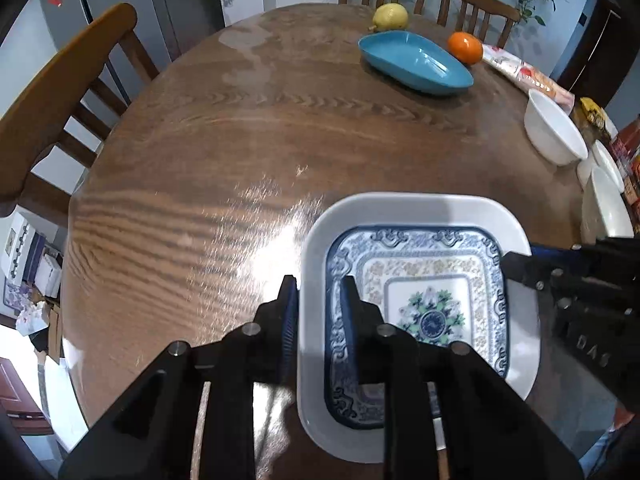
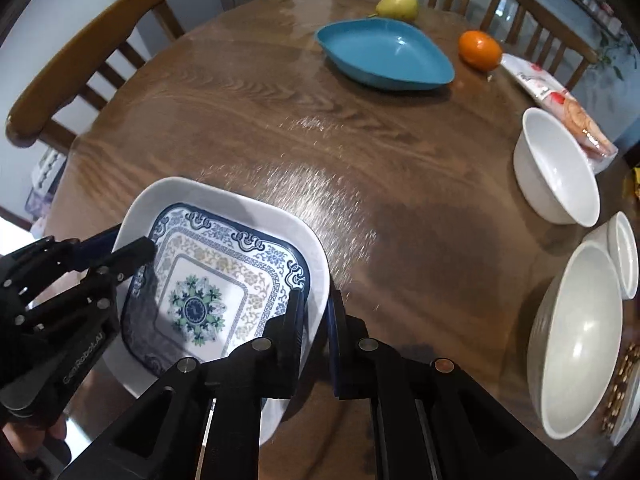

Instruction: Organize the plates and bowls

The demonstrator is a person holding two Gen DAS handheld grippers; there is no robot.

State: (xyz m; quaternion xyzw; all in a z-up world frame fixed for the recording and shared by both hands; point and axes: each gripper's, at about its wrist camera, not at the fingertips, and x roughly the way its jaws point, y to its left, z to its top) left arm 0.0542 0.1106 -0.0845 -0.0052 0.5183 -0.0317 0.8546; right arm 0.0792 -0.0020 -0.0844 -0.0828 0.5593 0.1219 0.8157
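Left wrist view: left tongs [image 1: 319, 300] closed down on the left rim of the white square dish [image 1: 400, 208], one finger outside the rim, the other inside over the patterned plate [image 1: 432, 280]. The patterned plate, blue-and-white with a green flower in the middle, sits nested inside the white dish. Stack is at the near edge of the table [image 1: 240, 120].

Right wrist view: right tongs [image 2: 316, 320] clamp the right rim of the same white dish [image 2: 192, 192], inner finger over the patterned plate [image 2: 224, 276], outer finger outside the rim. Left tongs [image 2: 120, 250] show on the opposite rim. So both tongs have the dish, one per side. Cannot tell whether it is lifted or resting on the table [image 2: 280, 120].

Around: blue dish [image 2: 384, 54] on the far side, well apart, with a pear [image 2: 398, 5] just behind it and an orange [image 2: 479, 50] near its right end. Plastic packet [image 2: 560, 108] beyond the orange. White bowl [image 2: 556, 168] on the right, then a small white bowl [image 2: 622, 254] touching a big white bowl [image 2: 576, 340] nearer the edge. Wooden chairs [image 2: 80, 60] ring the table. Middle of the table between the stack and the blue dish is bare wood.
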